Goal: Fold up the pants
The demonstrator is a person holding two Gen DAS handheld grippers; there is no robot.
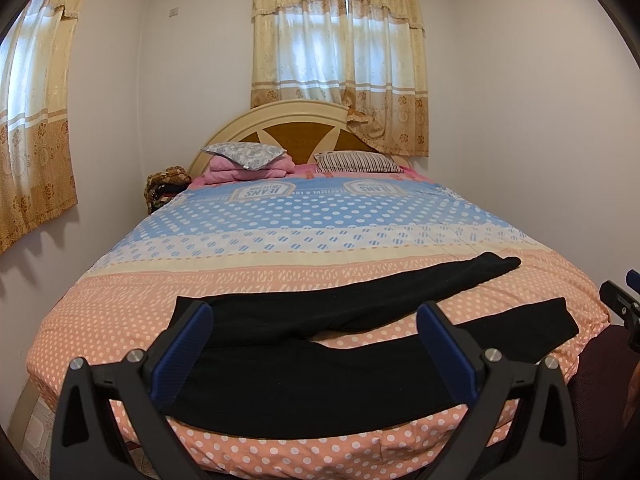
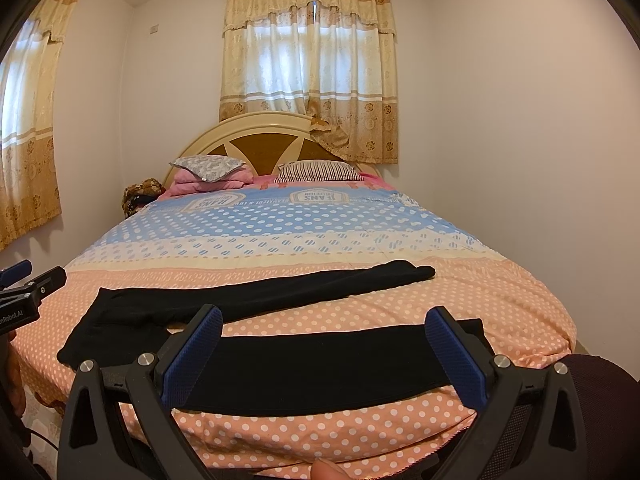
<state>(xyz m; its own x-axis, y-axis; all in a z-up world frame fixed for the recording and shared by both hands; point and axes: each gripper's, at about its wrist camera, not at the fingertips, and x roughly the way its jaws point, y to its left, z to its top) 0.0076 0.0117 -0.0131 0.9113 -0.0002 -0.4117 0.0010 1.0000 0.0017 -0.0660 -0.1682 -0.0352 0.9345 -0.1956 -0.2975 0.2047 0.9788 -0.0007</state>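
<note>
The black pants [image 1: 320, 376] lie flat and unfolded across the near end of the bed [image 1: 280, 232], on a polka-dot bedspread [image 1: 120, 320] banded in peach, cream and blue. In the left wrist view the waistband end sits at 7 o'clock and the two legs diverge toward 3 o'clock, the far leg ending at about 2 o'clock and the near leg at about 3 o'clock, with a wedge of peach fabric between them. The left gripper [image 1: 316, 344] is positioned at the near bed edge over the waist section; its jaws are spread wide, with the blue pads [image 1: 188, 356] clear of the cloth and holding nothing. The right gripper [image 2: 324, 344] is positioned over the near leg of the pants [image 2: 320, 368]; its jaws are likewise spread wide and empty. In the right wrist view the left gripper appears at 9 o'clock. At 12 o'clock stand a rounded headboard [image 1: 296, 124], two pillows [image 1: 356, 161], a folded pink blanket [image 1: 240, 172] and a curtained window [image 1: 340, 60].
</note>
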